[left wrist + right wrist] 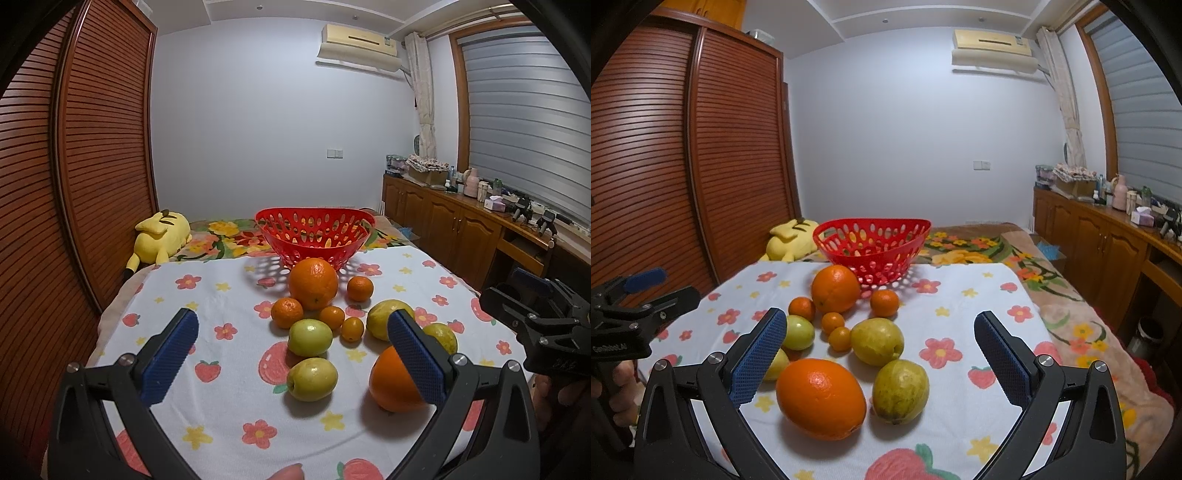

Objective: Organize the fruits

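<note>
A red perforated basket (314, 232) (873, 247) stands empty at the far end of the flowered cloth. In front of it lie a large orange (313, 282) (835, 288), small tangerines (360, 288) (884, 302), two green apples (309, 338), yellow-green pears (877, 340) (900, 390) and a second large orange (820, 398) (393, 382). My left gripper (291, 347) is open and empty, above the near fruit. My right gripper (881, 356) is open and empty, with the near orange and pear between its fingers' lines. The right gripper also shows at the left wrist view's right edge (532, 310).
The cloth (229, 398) covers a bed. A yellow plush toy (160, 236) lies at the back left by a slatted wooden wardrobe (74, 166). A wooden cabinet (461, 221) with clutter runs along the right under the window.
</note>
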Demonstrator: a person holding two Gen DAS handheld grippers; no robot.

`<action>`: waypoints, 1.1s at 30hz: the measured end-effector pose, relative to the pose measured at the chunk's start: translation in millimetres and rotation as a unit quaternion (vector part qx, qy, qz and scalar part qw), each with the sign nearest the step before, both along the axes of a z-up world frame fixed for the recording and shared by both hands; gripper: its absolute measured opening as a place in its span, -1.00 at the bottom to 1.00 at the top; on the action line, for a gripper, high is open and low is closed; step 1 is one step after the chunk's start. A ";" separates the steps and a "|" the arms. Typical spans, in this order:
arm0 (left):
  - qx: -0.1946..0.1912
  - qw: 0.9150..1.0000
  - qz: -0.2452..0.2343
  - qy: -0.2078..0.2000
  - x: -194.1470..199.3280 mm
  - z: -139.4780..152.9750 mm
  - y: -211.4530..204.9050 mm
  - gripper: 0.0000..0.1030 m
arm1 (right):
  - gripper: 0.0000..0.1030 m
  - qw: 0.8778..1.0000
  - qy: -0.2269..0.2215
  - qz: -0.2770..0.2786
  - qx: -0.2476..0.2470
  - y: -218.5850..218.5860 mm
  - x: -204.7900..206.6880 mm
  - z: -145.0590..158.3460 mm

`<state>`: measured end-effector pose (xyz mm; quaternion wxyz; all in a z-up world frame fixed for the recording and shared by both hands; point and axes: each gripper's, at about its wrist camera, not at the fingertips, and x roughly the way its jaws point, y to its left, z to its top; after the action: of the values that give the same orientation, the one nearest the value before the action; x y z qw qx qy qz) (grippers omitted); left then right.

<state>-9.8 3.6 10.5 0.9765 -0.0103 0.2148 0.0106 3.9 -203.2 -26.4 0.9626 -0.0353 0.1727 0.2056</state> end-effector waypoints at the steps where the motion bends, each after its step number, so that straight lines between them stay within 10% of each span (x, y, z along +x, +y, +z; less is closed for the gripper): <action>1: 0.000 1.000 0.000 0.000 -0.2 0.8 -0.1 1.00 | 1.00 1.000 0.001 0.000 0.000 0.2 0.1 0.0; 33: 0.000 1.000 -0.001 0.000 -2.2 -0.1 -2.9 1.00 | 1.00 1.000 0.001 0.002 -0.004 2.2 -0.3 0.6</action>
<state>-12.1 0.8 10.4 0.9765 -0.0105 0.2152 0.0096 3.7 -201.0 -25.8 0.9618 -0.0394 0.1750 0.2066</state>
